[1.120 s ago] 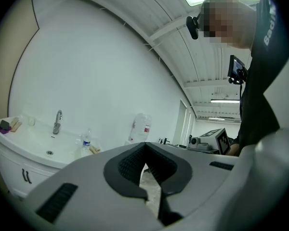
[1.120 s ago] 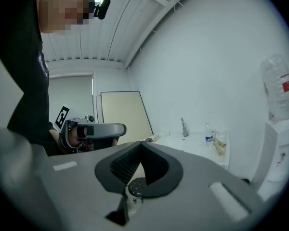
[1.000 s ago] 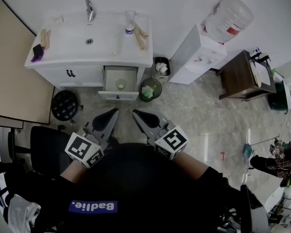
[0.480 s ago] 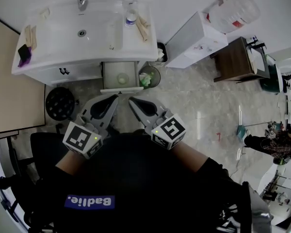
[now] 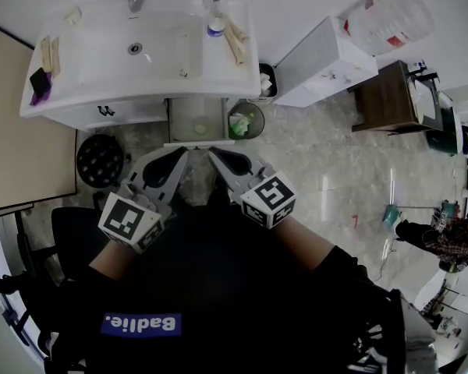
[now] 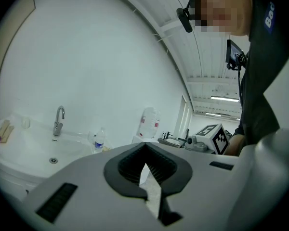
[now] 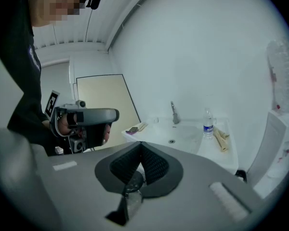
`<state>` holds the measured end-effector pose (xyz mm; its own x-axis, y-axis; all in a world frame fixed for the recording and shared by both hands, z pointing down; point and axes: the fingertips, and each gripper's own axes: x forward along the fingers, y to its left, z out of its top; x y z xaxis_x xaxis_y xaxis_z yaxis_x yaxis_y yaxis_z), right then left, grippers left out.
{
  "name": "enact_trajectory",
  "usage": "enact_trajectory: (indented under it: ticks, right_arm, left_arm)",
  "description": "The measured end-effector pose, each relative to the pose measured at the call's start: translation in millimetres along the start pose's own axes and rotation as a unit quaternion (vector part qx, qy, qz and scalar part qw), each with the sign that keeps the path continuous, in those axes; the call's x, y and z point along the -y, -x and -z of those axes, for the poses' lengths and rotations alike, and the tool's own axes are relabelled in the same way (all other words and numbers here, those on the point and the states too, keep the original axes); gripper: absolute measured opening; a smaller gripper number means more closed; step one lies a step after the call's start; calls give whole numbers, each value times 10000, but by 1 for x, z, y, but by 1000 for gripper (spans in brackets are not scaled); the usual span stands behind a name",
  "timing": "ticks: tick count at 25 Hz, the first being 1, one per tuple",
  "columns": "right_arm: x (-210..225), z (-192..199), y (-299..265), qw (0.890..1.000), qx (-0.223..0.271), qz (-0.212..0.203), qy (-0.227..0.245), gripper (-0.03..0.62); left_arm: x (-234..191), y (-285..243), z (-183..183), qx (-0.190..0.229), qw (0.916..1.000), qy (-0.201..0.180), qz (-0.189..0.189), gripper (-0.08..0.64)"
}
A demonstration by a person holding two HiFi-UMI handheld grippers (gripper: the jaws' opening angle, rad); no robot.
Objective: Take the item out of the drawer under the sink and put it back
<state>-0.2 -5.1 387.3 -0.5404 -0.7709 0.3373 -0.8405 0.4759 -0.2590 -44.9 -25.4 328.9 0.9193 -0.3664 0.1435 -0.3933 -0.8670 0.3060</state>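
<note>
Head view: both grippers have come closer to the open drawer (image 5: pixel 193 141) under the sink (image 5: pixel 101 57), so the reach seems to begin. The left gripper (image 5: pixel 179 159) and the right gripper (image 5: pixel 216 157) are closed and empty. The small pale item (image 5: pixel 199 128) lies in the drawer, at 12 o'clock from the tips. The counter edge hides the drawer's back, and the item is too small to name.

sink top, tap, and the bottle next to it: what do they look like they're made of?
Sink top: white, smooth and glossy, one seamless moulded piece, so likely ceramic or cast resin. Tap: shiny silver, likely chromed metal. Bottle: clear thin wall with a blue label, likely plastic.
</note>
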Motion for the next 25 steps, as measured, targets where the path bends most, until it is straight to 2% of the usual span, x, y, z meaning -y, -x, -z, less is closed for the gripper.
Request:
enact_trajectory:
  ticks: [7,12,25]
  right_arm:
    - [37,26,-13,9985,-467,-272,-78,0]
    - [70,57,-28,9960,-842,-299,66,0]
    - [121,112,-81,9888,-1456,-287,-151,2]
  left_arm:
    - [0,-23,5,-120,9997,27,-214,6]
    - [-6,-37,11,-142,9990,121,-406,6]
    - [-20,-53,13,-144,9970,167,-740,6]
